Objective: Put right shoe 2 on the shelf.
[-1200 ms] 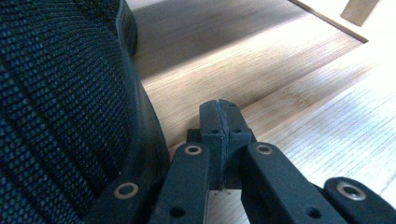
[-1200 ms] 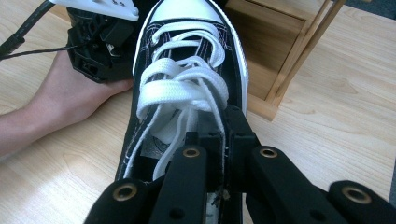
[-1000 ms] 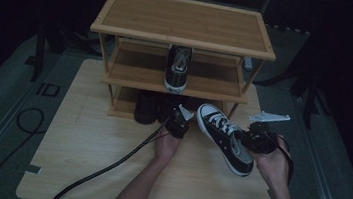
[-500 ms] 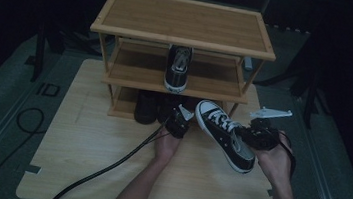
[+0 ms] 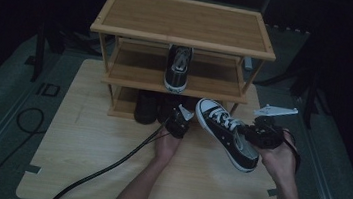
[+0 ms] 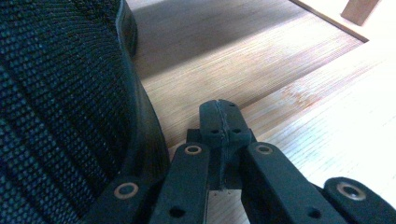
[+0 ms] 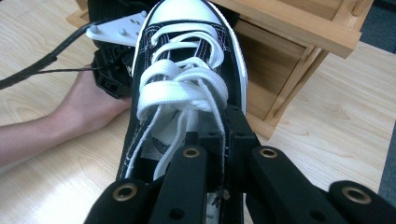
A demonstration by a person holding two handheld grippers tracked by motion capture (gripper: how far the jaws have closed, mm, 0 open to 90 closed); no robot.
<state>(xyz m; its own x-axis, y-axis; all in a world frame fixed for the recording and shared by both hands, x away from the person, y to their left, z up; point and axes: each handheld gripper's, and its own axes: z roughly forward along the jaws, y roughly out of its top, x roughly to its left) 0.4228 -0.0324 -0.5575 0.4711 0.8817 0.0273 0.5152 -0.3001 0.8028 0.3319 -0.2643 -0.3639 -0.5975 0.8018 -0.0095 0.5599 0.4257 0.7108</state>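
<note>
Sneaker (image 7: 187, 70) pinched (by its tongue) in right hand-held gripper (image 7: 219, 140).

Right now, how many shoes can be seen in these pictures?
3, perhaps more. One sneaker stands on the rack's middle shelf. One white-laced sneaker is clamped in the right gripper. One dark shoe sits on the bottom shelf; others may hide beside it.

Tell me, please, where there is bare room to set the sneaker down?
The rack's top is bare, as is the middle shelf either side of the shoe. The table left of the cable is free. The bottom shelf is crowded by dark shoes.
</note>
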